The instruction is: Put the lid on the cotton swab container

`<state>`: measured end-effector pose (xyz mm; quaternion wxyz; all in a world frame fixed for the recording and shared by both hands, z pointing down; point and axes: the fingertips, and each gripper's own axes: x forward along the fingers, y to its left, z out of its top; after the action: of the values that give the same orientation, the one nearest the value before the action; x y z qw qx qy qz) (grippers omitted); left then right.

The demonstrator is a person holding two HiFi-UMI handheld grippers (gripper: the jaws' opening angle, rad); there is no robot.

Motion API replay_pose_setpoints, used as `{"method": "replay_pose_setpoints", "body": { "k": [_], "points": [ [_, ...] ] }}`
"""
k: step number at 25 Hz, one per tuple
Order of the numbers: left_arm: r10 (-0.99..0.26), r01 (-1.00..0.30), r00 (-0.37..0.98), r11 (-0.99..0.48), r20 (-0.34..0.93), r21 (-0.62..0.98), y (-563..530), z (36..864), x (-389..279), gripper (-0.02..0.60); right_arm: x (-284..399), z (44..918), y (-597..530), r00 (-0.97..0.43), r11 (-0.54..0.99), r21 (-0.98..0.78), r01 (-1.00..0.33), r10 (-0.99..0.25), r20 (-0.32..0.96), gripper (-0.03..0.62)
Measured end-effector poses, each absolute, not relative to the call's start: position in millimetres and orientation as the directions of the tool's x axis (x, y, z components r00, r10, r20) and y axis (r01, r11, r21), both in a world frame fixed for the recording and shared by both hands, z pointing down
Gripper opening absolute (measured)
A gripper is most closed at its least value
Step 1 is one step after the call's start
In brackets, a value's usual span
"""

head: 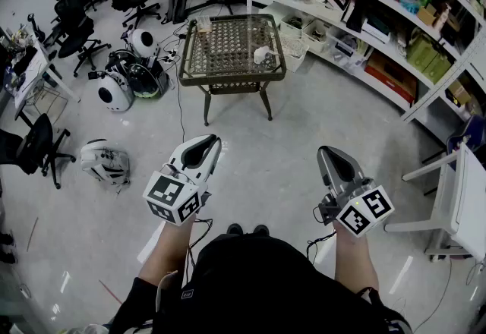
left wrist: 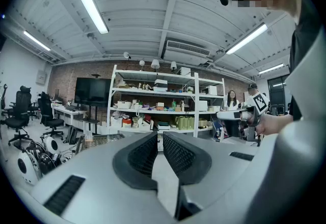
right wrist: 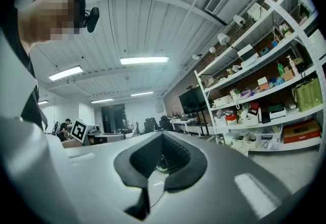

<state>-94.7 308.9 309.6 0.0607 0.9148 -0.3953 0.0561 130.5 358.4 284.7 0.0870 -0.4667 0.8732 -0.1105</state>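
Note:
A wicker-topped metal table point(head: 228, 67) stands a few steps ahead of me, also in the left gripper view point(left wrist: 102, 140). On it lie a small white object point(head: 262, 55) and a clear container point(head: 203, 22); they are too small to tell which is the cotton swab container or its lid. My left gripper point(head: 203, 147) point(left wrist: 159, 137) is held at waist height, pointing at the table, shut on nothing. My right gripper point(head: 336, 158) point(right wrist: 163, 137) is level with it, also shut and holding nothing. Both are well short of the table.
Long white shelves point(head: 380, 14) packed with boxes run along the right. Office chairs point(head: 76, 21) and round white devices point(head: 115, 91) crowd the floor at left, with cables near them. A white table point(head: 463, 196) stands close at my right. A person point(left wrist: 232, 101) stands by the shelves.

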Motion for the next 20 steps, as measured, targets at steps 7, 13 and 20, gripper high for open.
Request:
{"method": "replay_pose_setpoints", "body": {
  "k": [7,13,20],
  "points": [
    [-0.721,-0.737,0.675,-0.671,0.156,0.084,312,313,-98,0.038,128,286,358,-0.56,0.551,-0.272,-0.789,-0.827,-0.049,0.005],
    [-0.731,-0.746,0.665,-0.661,0.155,0.086,311,311,-102,0.035,129,289,359,-0.563,0.553,-0.282,-0.784,-0.825,-0.052,0.005],
    [-0.734,-0.748,0.66,-0.662,0.162,0.049,312,312,-86,0.034,152,291,359,-0.538,0.532,-0.307,-0.789,-0.84,-0.072,0.005]
  ]
}}
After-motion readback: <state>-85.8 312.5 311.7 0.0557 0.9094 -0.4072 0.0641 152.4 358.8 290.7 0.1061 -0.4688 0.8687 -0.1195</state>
